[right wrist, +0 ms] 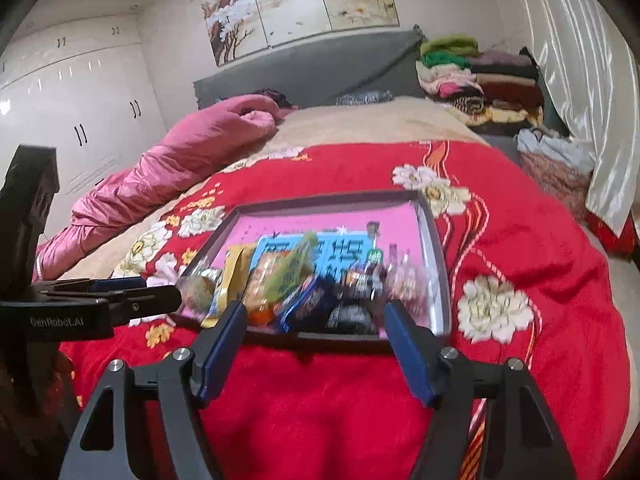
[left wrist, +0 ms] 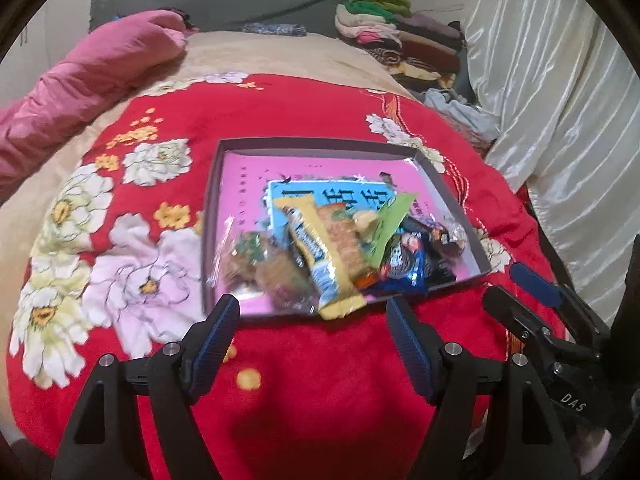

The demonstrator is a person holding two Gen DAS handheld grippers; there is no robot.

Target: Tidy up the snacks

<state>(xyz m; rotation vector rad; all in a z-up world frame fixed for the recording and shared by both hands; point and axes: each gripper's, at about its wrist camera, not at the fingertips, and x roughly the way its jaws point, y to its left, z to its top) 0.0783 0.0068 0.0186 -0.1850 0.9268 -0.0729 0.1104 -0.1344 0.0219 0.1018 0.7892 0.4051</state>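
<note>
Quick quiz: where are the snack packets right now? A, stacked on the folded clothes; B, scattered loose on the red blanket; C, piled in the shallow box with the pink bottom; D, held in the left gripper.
C: the snack packets lie heaped inside the shallow box, while both grippers are open and empty.

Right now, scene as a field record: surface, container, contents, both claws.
surface: red floral blanket on a bed
container: shallow tray, pink printed base, lying flat on the blanket
contents: snack packets piled toward its near edge; yellow-wrapped bar overhangs the near rim; blue packet to its right
left claw: open, empty, just short of the tray's near edge
right claw: open, empty, at the tray's near edge
background: folded clothes stack
</note>
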